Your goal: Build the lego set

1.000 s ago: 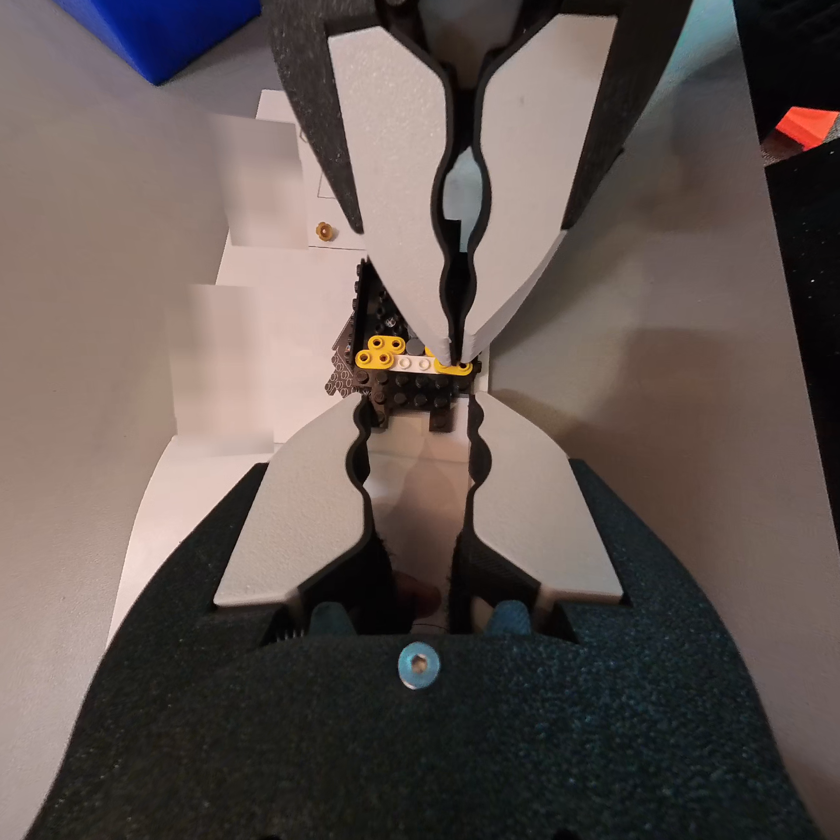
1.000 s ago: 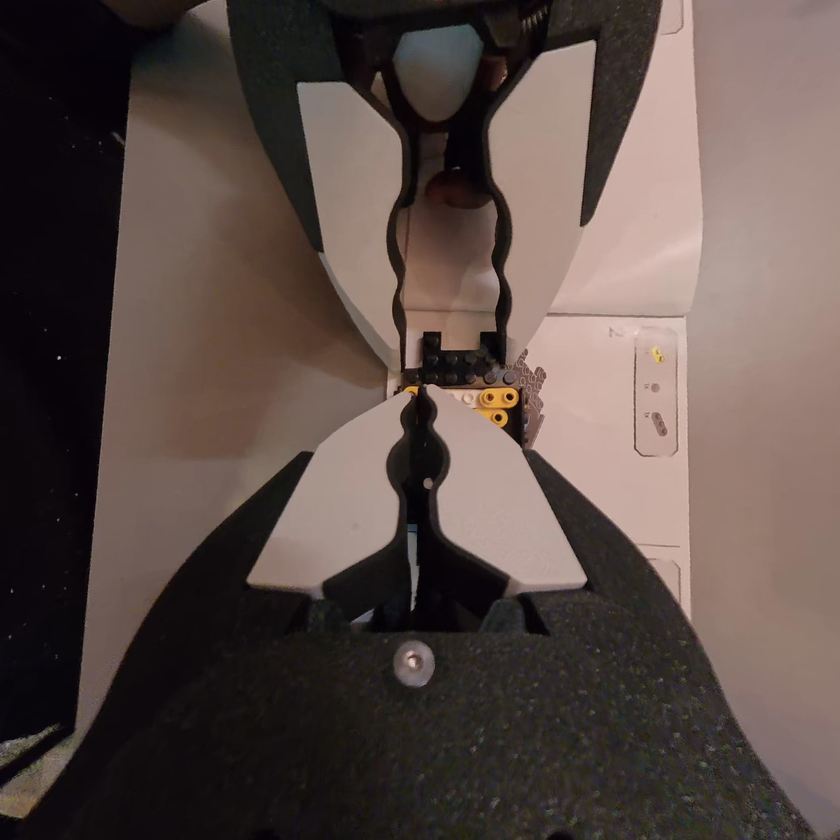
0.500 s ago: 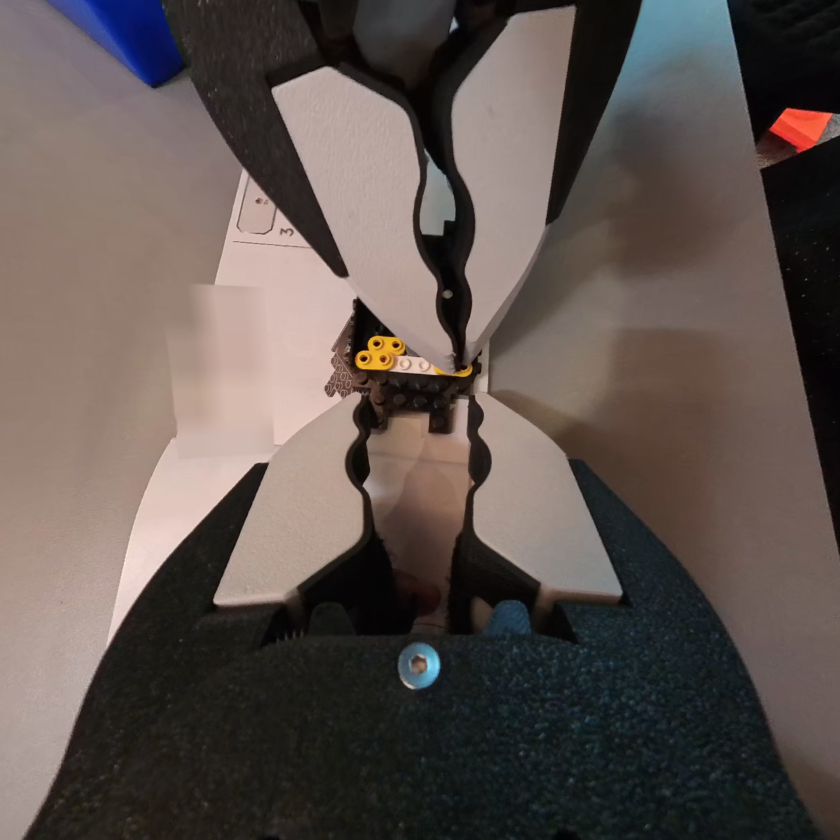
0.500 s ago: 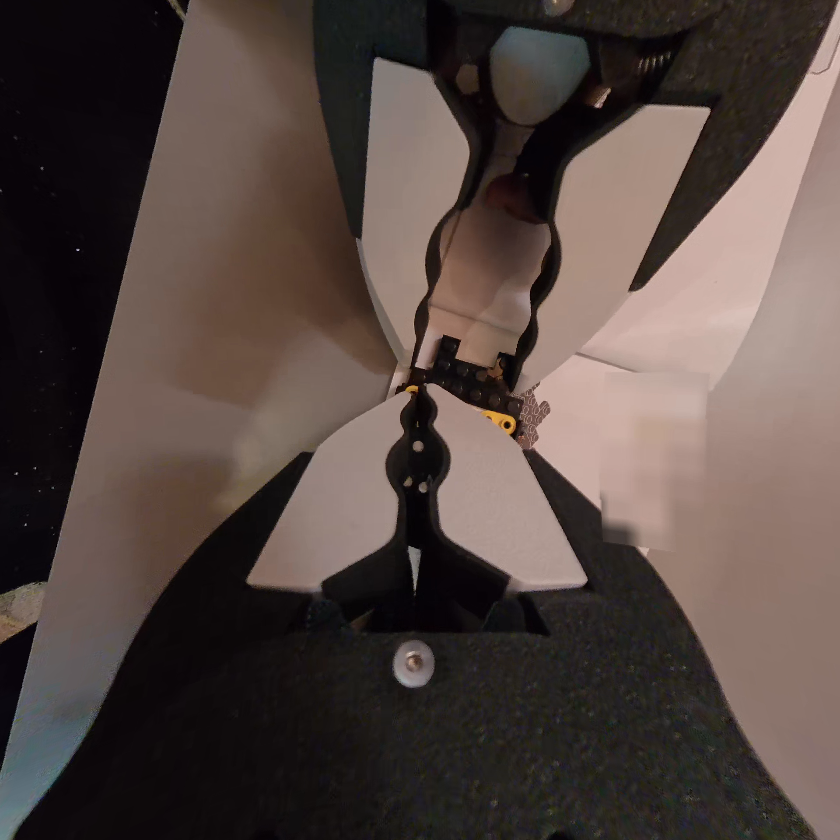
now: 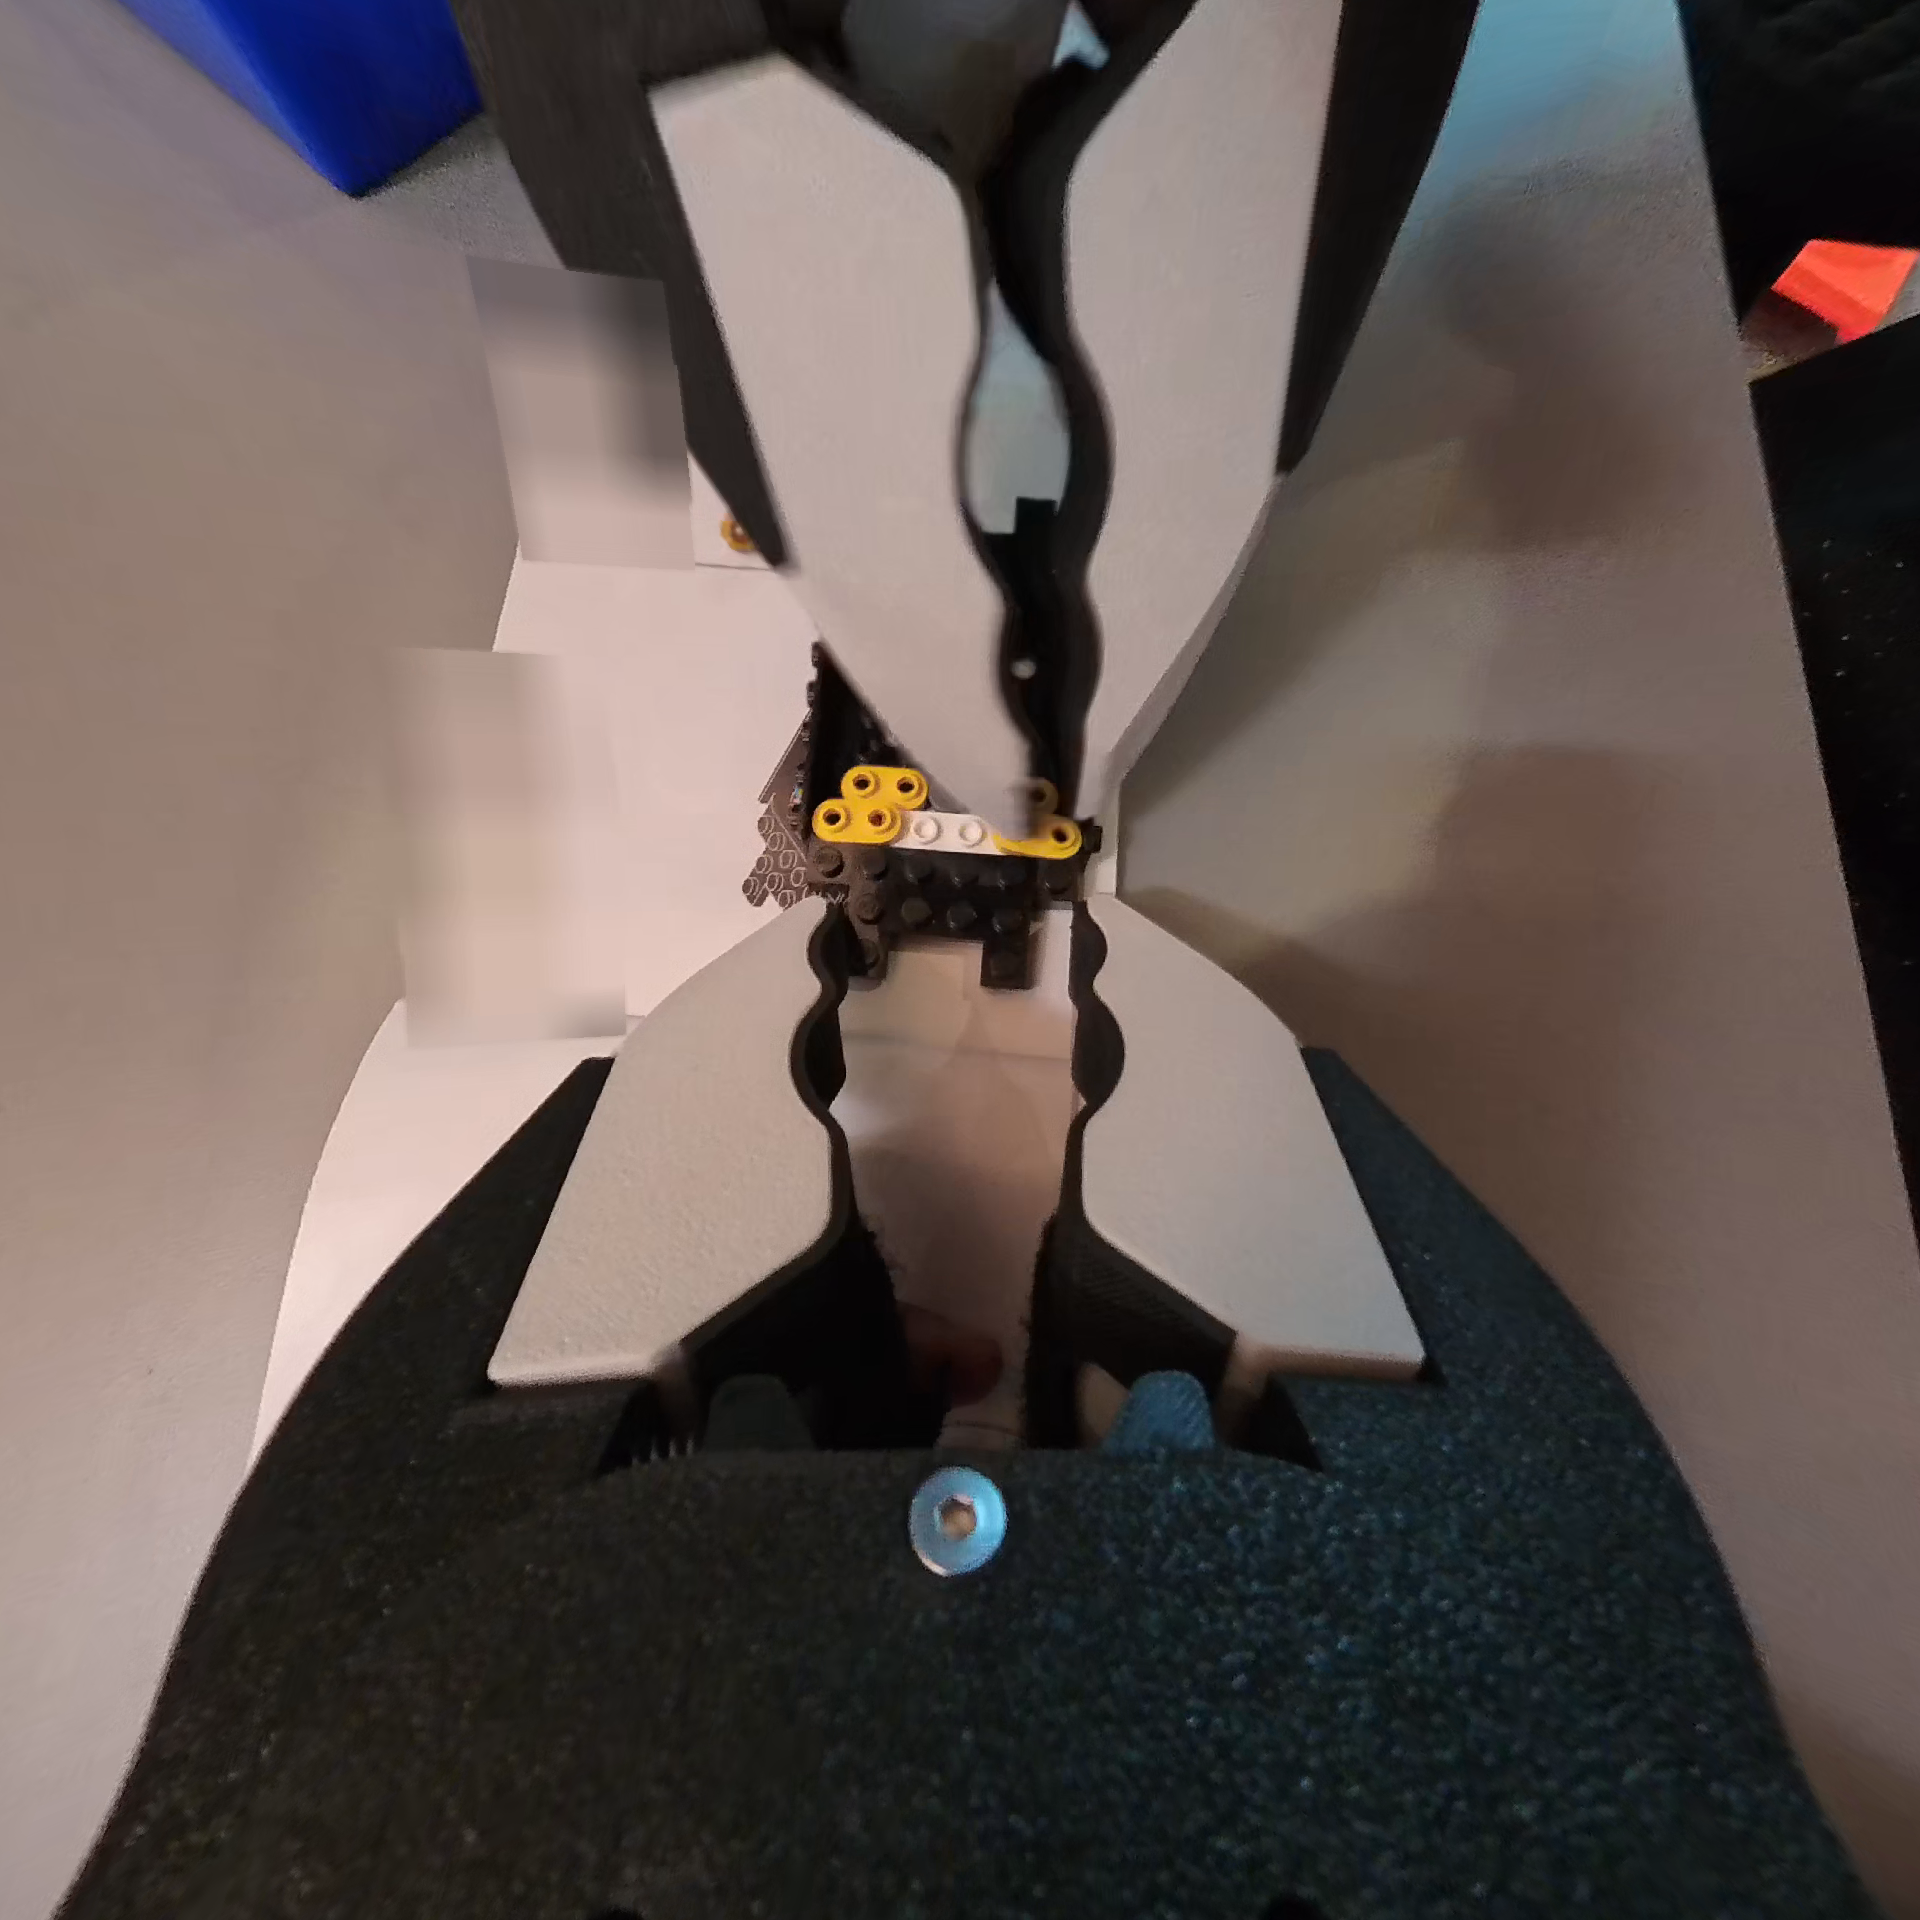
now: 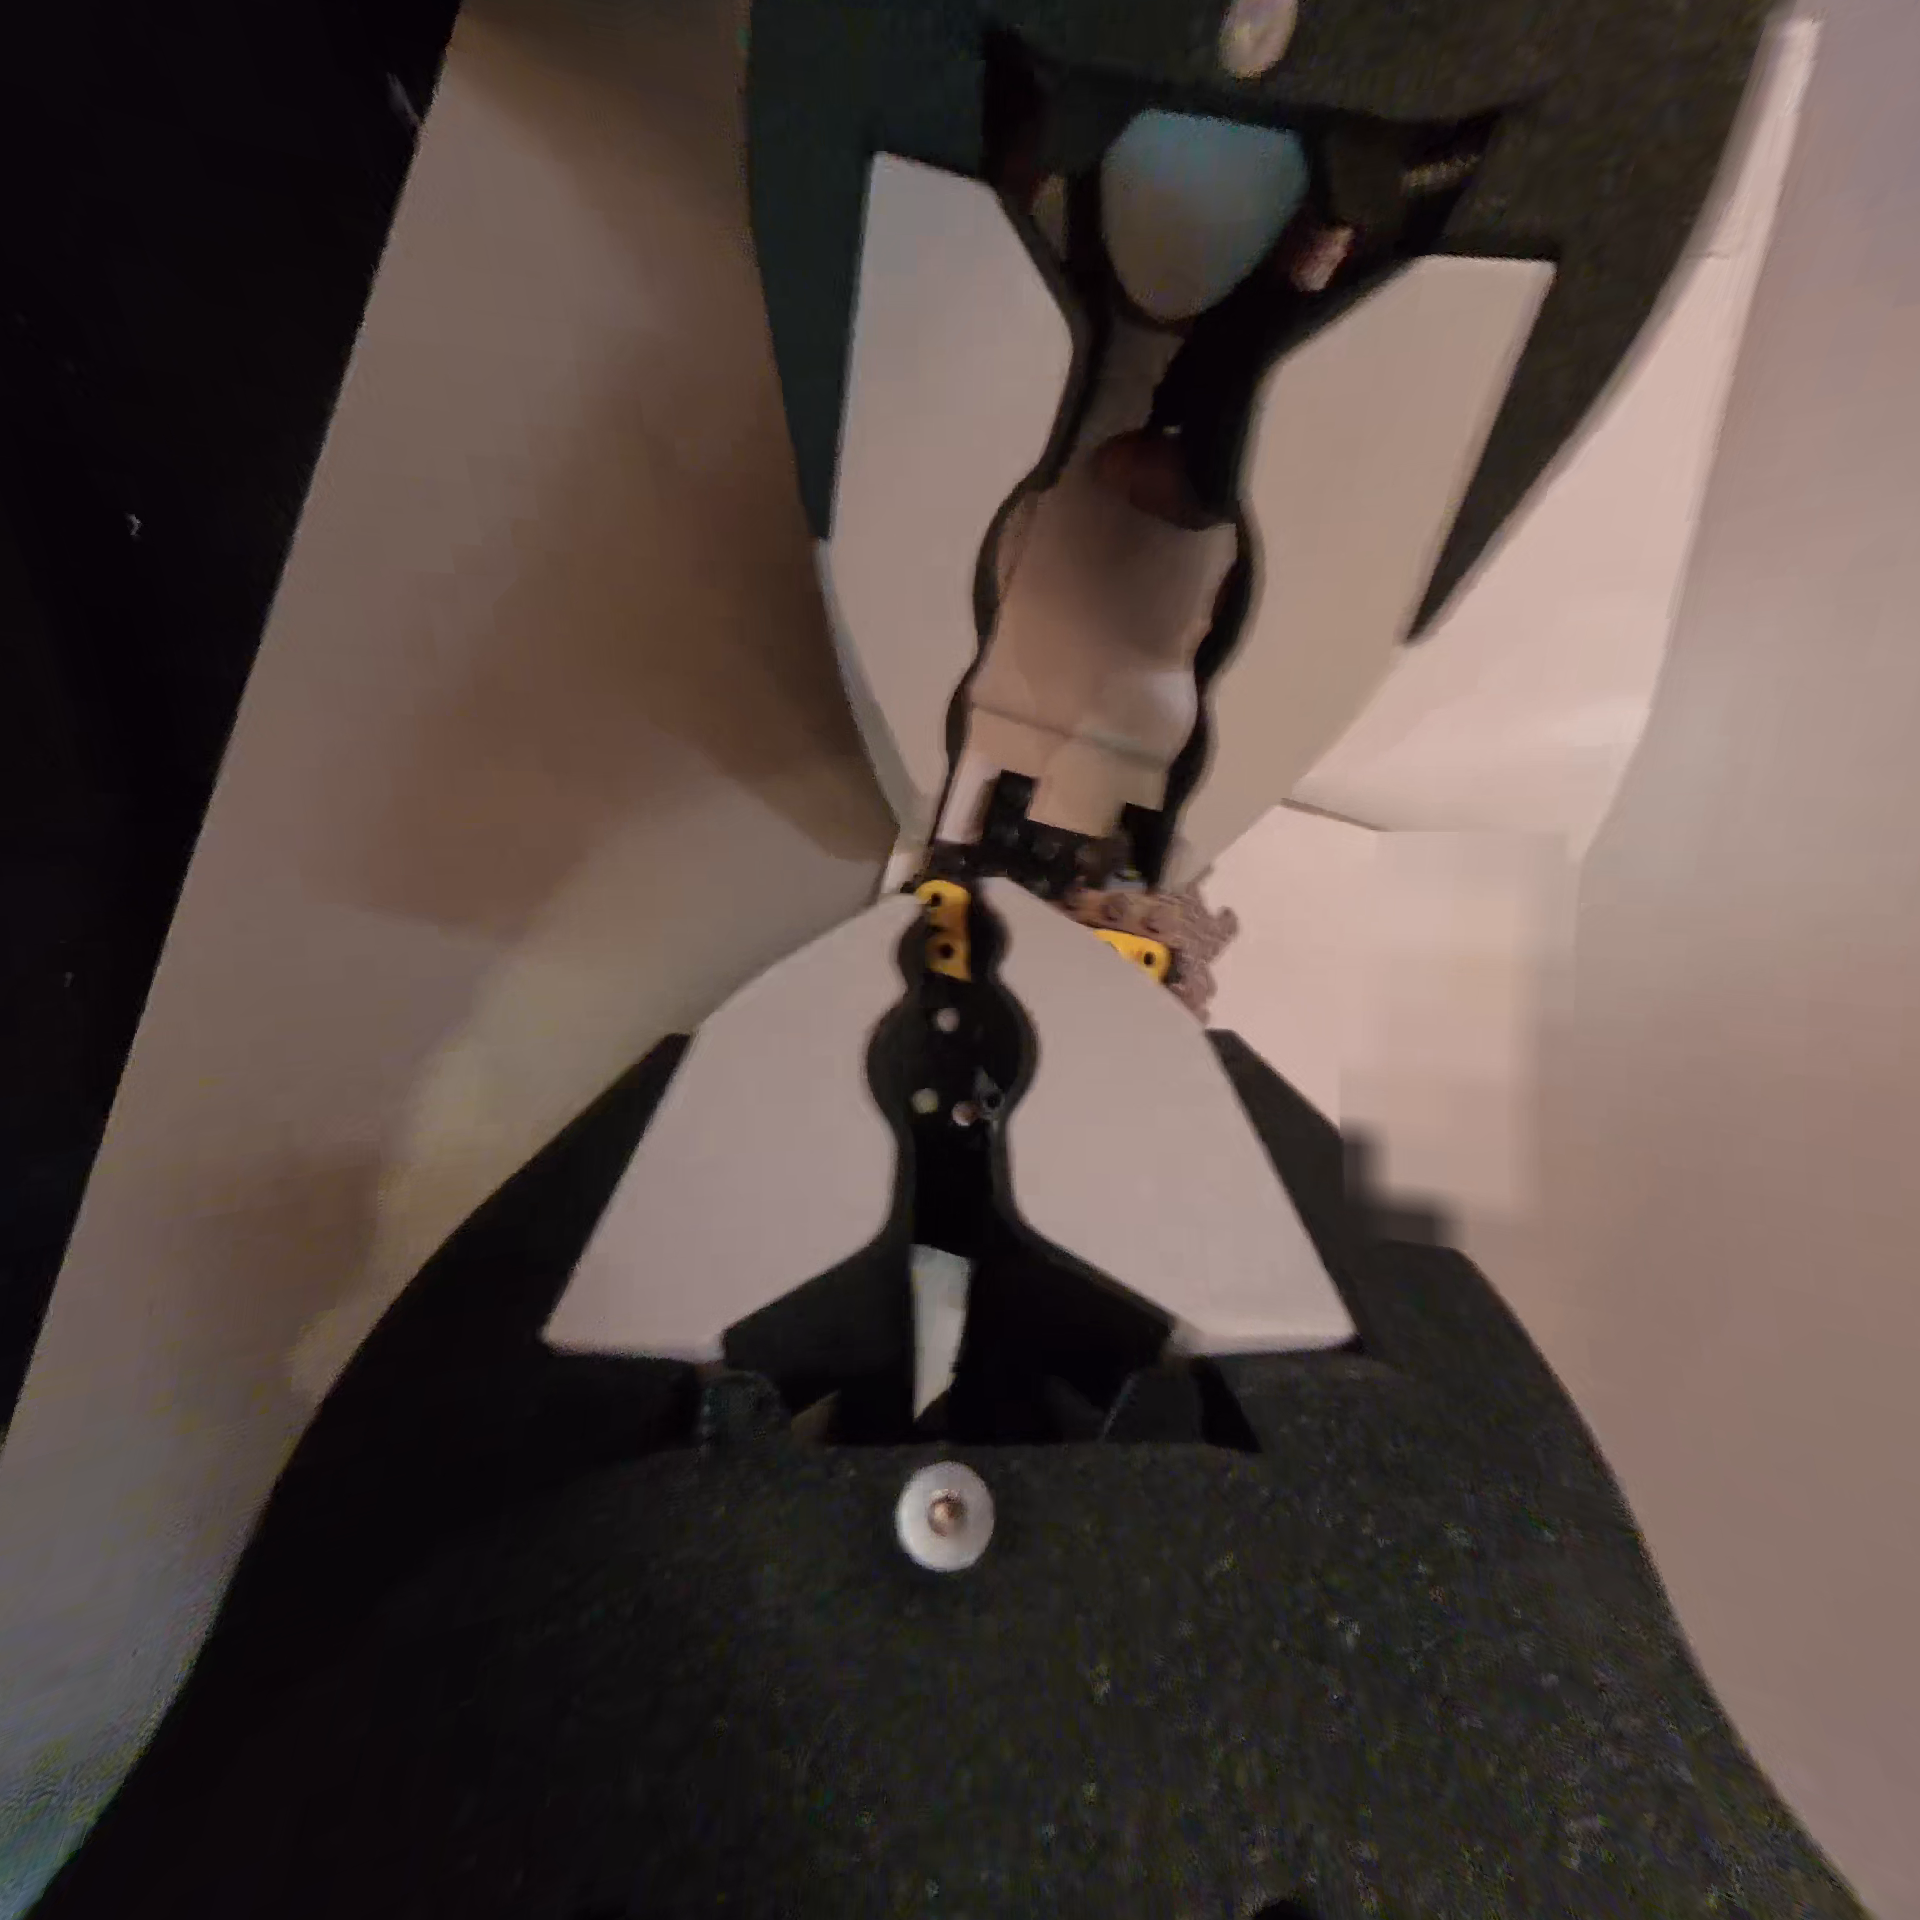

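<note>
My left gripper is shut on a small black brick build, its pads pressed on the two sides. The build carries a yellow three-hole plate, a white plate and a second yellow plate. A grey patterned piece sticks out on its left. My right gripper comes in from the far side, tips just over the second yellow plate. In the right wrist view its jaws stand slightly parted, with that yellow plate showing through the gap. The left gripper holds the build beyond.
A white printed sheet lies under the build on a grey table top, with a small gold-coloured piece on it. A blue box stands at the far left. A black mat with a red-orange object lies at the right. My two grippers' fingertips are within a few centimetres of each other.
My right gripper's tips, pressed together on the second yellow plate before, have parted a little; it has tilted and shifted. The left gripper keeps hold of the build.
</note>
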Demonstrator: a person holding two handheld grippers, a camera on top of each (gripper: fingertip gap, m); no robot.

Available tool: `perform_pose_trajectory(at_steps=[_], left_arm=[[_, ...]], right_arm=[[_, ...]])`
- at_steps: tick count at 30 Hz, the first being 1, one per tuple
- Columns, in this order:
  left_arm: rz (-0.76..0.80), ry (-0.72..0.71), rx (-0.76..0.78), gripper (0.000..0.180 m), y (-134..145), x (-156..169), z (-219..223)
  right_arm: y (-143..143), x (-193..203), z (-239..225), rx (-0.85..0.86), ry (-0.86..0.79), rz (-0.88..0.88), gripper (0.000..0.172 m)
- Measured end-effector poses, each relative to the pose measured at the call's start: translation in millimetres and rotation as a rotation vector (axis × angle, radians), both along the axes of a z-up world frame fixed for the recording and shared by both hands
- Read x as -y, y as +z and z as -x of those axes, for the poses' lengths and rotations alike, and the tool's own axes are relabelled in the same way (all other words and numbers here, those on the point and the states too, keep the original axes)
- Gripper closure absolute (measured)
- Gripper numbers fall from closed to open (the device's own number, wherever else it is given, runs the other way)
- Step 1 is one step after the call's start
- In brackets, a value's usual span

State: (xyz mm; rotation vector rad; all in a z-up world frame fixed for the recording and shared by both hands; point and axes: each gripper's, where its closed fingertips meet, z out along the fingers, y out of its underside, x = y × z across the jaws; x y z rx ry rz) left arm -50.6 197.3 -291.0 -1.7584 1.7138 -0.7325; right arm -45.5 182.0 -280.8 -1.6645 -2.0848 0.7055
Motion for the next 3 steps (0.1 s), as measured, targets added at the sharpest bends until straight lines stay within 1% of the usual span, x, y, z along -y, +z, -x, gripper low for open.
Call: perform_pose_trajectory(at_steps=[1,3], left_arm=[[0.001,-0.001,0.002,0.14,0.1,0.6,-0.2],[-0.003,0.0,-0.001,0.14,0.1,0.6,-0.2]], right_arm=[[8.9,0.4,-0.4,-0.066,-0.053,0.031,0.139],[33.1,0.4,-8.3,-0.207,-0.164,0.109,0.126]])
